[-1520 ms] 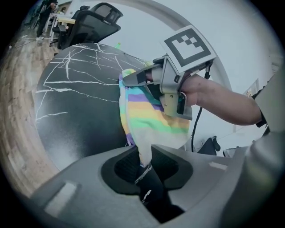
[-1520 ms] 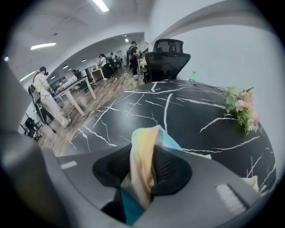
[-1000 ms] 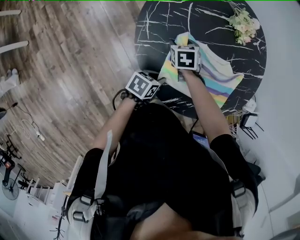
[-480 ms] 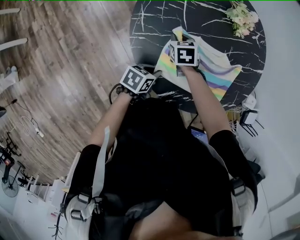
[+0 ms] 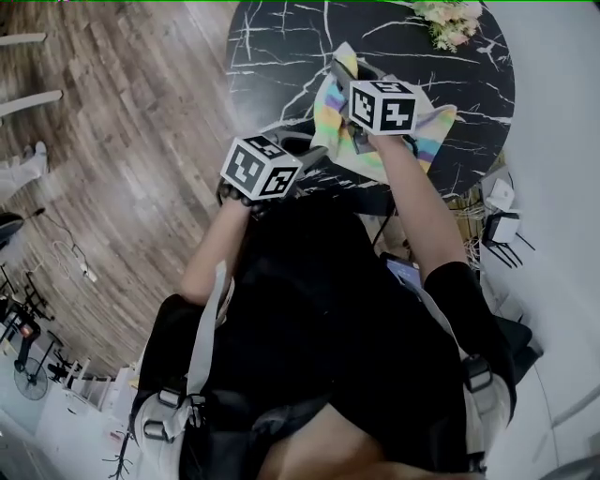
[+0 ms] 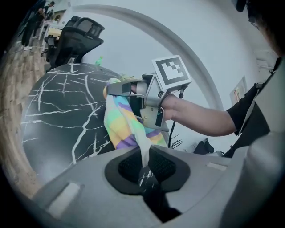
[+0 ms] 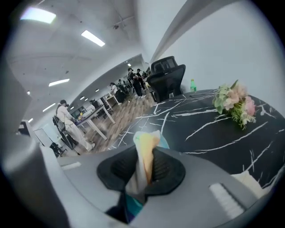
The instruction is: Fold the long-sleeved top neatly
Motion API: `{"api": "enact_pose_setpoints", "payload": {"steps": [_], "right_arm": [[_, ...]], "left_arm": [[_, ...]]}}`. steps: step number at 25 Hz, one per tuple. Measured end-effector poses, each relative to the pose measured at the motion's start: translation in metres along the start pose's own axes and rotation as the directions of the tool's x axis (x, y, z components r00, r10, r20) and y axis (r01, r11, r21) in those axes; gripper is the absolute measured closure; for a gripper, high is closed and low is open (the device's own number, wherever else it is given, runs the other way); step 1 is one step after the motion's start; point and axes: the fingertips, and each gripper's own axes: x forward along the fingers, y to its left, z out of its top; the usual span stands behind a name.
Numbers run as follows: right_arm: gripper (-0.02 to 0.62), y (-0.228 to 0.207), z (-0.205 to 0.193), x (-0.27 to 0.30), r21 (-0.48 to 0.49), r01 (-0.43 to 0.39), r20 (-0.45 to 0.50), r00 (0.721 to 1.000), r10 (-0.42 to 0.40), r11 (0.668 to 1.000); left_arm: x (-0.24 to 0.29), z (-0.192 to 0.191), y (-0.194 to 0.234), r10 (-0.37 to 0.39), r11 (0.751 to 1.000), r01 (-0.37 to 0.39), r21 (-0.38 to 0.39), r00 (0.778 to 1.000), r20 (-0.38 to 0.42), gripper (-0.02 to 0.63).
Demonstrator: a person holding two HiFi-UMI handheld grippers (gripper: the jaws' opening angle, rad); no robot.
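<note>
A pastel rainbow-striped long-sleeved top (image 5: 431, 131) lies partly bunched on the round black marble table (image 5: 281, 37). My left gripper (image 6: 144, 161) is shut on a thin white edge of the top (image 6: 119, 121), which stretches up from the jaws. My right gripper (image 7: 144, 165) is shut on a folded bunch of the top (image 7: 146, 143). In the head view both grippers hold the near-left part of the top raised off the table. The left gripper view also shows the right gripper (image 6: 133, 88) with fabric hanging from it.
A small bouquet of flowers (image 5: 448, 13) lies at the table's far side (image 7: 234, 103). A black office chair (image 7: 165, 76) and a green bottle (image 7: 192, 84) stand beyond the table. Wooden floor (image 5: 122, 141) lies to the left, with people and desks far off.
Both grippers have risen and shifted forward over the table, lifting the near edge of the top. The top is more bunched and covers less of the table than a second ago.
</note>
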Motion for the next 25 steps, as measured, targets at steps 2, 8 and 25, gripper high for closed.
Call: {"api": "enact_pose_setpoints", "payload": {"steps": [2,8,25], "right_arm": [[0.538,-0.010,0.003,-0.027,0.034,-0.036,0.033,0.999,0.035,0.999],[0.538,-0.056,-0.007,-0.099,0.054,-0.056,0.082,0.995,0.052,0.997],[0.492,-0.189,-0.079,-0.210,0.002,-0.021,0.042,0.999,0.021,1.000]], "left_arm": [[0.014,0.005,-0.025,-0.019,0.999,0.020,0.045,1.000,-0.018,0.569],[0.068,0.012,-0.092,-0.067,0.985,0.081,0.154,0.993,-0.095,0.569],[0.202,-0.012,-0.182,-0.074,0.975,0.126,0.182,0.960,-0.268,0.543]]}}
